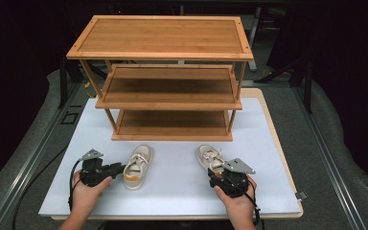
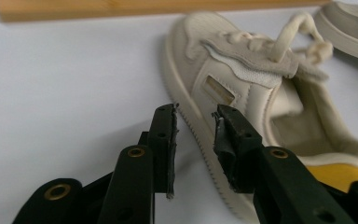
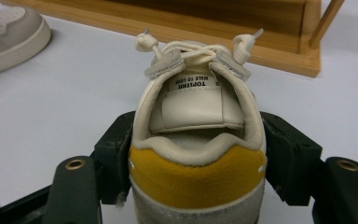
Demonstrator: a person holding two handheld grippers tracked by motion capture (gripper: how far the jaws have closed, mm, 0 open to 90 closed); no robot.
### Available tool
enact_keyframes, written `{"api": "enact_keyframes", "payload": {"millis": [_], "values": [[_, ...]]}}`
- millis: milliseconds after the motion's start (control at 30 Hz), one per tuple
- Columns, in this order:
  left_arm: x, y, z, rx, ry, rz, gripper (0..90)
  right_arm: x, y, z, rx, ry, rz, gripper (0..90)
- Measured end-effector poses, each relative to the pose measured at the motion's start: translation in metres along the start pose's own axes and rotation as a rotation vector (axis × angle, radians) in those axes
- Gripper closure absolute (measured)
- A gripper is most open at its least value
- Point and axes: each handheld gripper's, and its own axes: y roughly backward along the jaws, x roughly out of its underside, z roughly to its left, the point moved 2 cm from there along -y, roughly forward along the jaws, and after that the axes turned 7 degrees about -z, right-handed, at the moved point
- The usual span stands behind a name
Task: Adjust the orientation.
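Note:
Two cream sneakers with yellow heel patches lie on the white mat in front of a bamboo rack. The left sneaker points toward the rack. My left gripper is open beside it, its jaws a small gap apart and level with the sole's side, holding nothing. The right sneaker also points toward the rack. My right gripper is shut on its heel, one jaw pressed against each side.
The three-tier bamboo shoe rack stands at the back of the mat with bare shelves. Its bottom board is just beyond the sneakers. A dark floor and metal rails surround the table.

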Motion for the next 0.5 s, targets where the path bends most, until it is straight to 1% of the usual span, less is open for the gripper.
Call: {"api": "enact_keyframes", "payload": {"millis": [33,67,100,133,200,233,267,300,333,367,400,433,500], "values": [[0.000,-0.002,-0.004,0.007,-0.011,0.002,67.4,0.000,-0.002,0.002,-0.002,-0.009,-0.001,33.9],[-0.001,-0.003,-0.009,0.014,-0.024,-0.001,66.0,0.000,-0.008,0.010,-0.003,0.007,-0.001,33.9],[-0.001,-0.003,-0.010,0.011,-0.030,-0.004,65.7,0.000,-0.010,0.013,-0.007,0.009,-0.003,33.9],[-0.001,-0.003,-0.010,0.011,-0.030,-0.004,65.0,0.000,-0.010,0.013,-0.007,0.009,-0.003,33.9],[-0.001,-0.004,-0.011,-0.014,-0.046,-0.002,64.5,-0.001,-0.017,0.023,0.002,0.030,-0.001,33.7],[0.000,-0.004,-0.009,-0.026,-0.042,0.002,64.0,0.001,-0.022,0.030,0.011,0.051,0.005,32.8],[0.000,-0.004,-0.009,-0.026,-0.042,0.002,63.5,0.001,-0.022,0.030,0.011,0.051,0.005,32.8],[0.000,-0.004,-0.007,-0.023,-0.030,-0.001,63.5,0.002,-0.023,0.032,0.016,0.061,0.006,32.2],[0.000,-0.004,-0.006,-0.021,-0.025,-0.004,62.3,0.003,-0.024,0.033,0.026,0.064,0.024,31.2],[-0.001,-0.003,-0.006,-0.019,-0.021,-0.012,59.7,0.007,-0.026,0.032,0.022,0.046,0.058,29.8],[-0.001,-0.003,-0.006,-0.019,-0.021,-0.012,58.7,0.007,-0.026,0.032,0.022,0.046,0.058,29.8],[-0.003,-0.002,-0.007,-0.019,-0.028,-0.026,58.0,0.009,-0.026,0.030,-0.028,0.025,0.040,29.3],[-0.004,0.000,-0.009,-0.022,-0.036,-0.032,57.7,0.009,-0.026,0.029,-0.036,0.031,0.040,29.1]]}}
